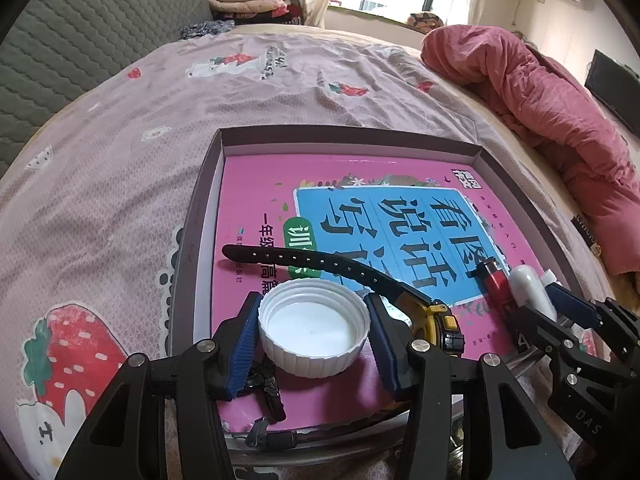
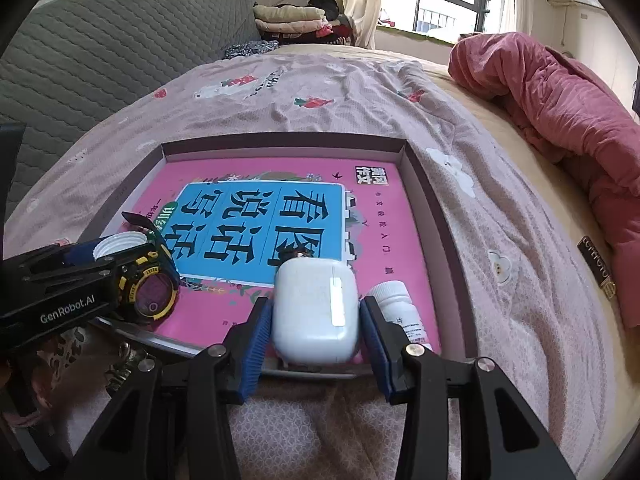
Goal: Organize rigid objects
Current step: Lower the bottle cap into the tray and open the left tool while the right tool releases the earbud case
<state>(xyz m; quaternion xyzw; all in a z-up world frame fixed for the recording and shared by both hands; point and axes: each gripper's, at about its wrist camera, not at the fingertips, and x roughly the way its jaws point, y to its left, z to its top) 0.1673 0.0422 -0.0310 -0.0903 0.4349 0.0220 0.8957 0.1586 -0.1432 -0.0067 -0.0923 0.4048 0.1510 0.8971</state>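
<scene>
1. Looked down the left gripper (image 1: 312, 302) first: found a white screw cap (image 1: 314, 330), open side up, pinched between the blue pads at a medium spread, low over the near edge of the tray (image 1: 348, 138).
2. Checked the right gripper (image 2: 314, 306) next: same deal, medium spread, clamped on a white earbuds case (image 2: 314, 320) with the hinge end pointing away. Couldn't tell whether it was lifted or resting on the near rim.
3. Spotted the yellow-and-black watch (image 1: 438, 322) lying between the two grippers, just right of the cap, strap running long-ways away and to the left behind the cap.
4. Saw a red lighter (image 1: 496, 280) just beyond the earbuds case and a white pill bottle (image 2: 396, 308) right beside its right side, long axis pointing away.
5. Reckoned the key bit was this: open space on the pink book (image 2: 392, 208) lay straight ahead of both grippers, past the strap for the left one, so probably a push forward, then a drop.
6. Further out, just strawberry bedsheet (image 1: 240, 92) and a red quilt (image 1: 540, 100).
</scene>
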